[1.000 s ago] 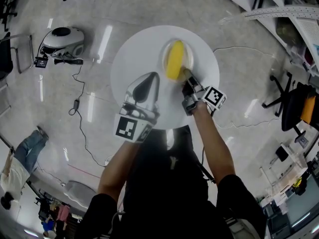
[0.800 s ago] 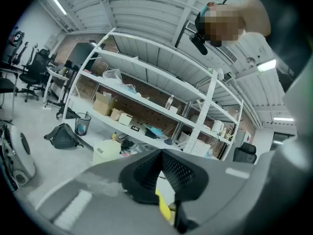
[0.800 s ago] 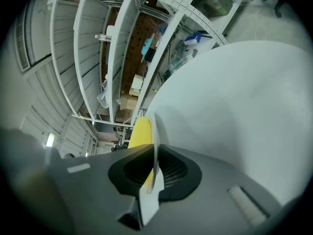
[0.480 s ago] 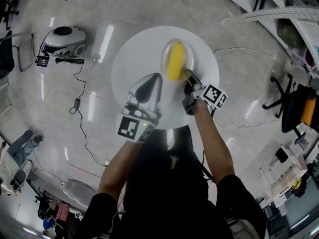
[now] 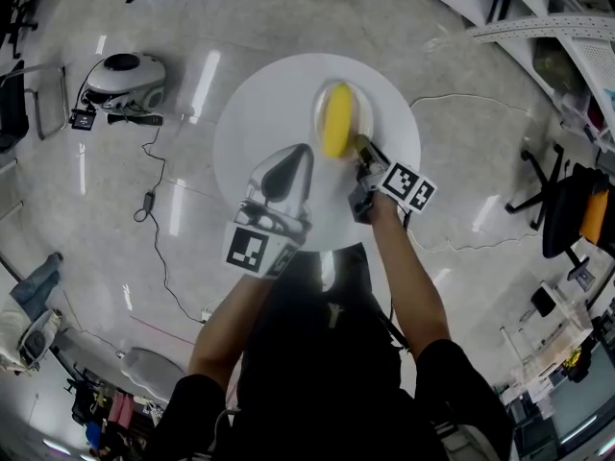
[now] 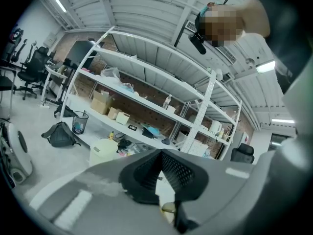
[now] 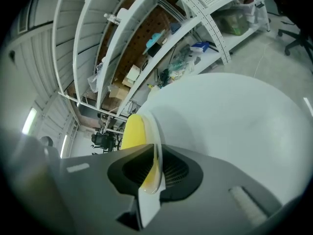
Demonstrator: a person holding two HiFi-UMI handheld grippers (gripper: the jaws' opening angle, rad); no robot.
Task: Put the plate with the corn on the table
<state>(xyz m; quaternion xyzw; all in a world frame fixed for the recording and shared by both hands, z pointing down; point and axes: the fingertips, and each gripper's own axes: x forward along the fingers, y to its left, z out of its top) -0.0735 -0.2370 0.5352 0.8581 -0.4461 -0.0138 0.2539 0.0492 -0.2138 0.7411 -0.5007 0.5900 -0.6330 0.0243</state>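
The plate (image 5: 369,113) is at the far right of the round white tabletop (image 5: 259,113), and the set-down looks to be ending. The right claw (image 7: 155,166) pinches its near rim, and its jaws have just been opening slightly. The left claw (image 5: 304,152), closed on nothing, hovers at near left. The next move calls for opening fully and backing out nearward without dragging the rim. The corn (image 5: 337,118) lies with its long axis near-to-far.

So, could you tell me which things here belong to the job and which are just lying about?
Job: plate, corn, round white table.
Lying about: white floor machine, black cable, office chair, shelving.
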